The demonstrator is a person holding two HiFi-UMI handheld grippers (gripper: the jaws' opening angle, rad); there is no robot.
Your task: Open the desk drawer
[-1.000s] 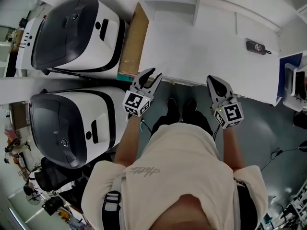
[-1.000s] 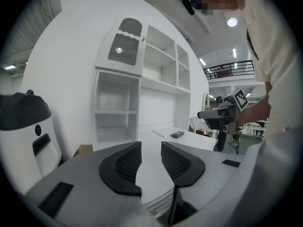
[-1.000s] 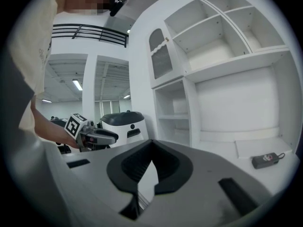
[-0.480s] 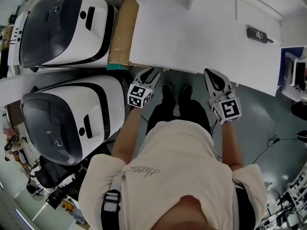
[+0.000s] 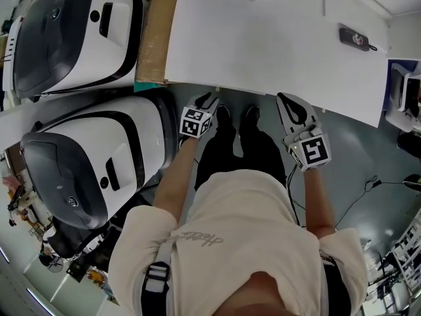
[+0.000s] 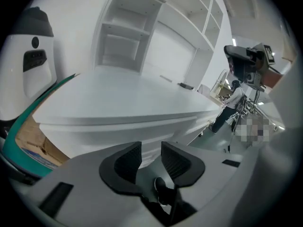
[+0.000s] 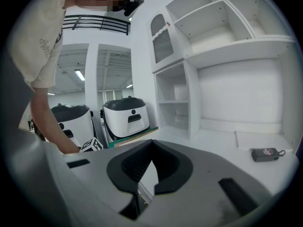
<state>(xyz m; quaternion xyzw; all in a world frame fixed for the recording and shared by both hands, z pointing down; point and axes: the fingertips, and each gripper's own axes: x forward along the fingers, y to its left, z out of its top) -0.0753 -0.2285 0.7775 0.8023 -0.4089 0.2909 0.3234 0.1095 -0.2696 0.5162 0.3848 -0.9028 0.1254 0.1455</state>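
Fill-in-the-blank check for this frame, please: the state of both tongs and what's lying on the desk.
1. The left tongs stand ___, with nothing between them.
2. The right tongs are ___, tips together.
3. On the white desk lies one small ___ device.
Missing words: open; shut; black.

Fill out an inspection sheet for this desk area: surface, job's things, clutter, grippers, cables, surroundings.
Surface: white desk top.
Job's things: drawer, no front or handle can be made out.
Clutter: small dark device near the desk's right end; cardboard panel against its left side.
Grippers: left gripper open, empty, at the desk's front edge; right gripper shut, empty.
Cables: black cable on the floor, right.
Surroundings: two white-and-black machines; shelves; grey floor.
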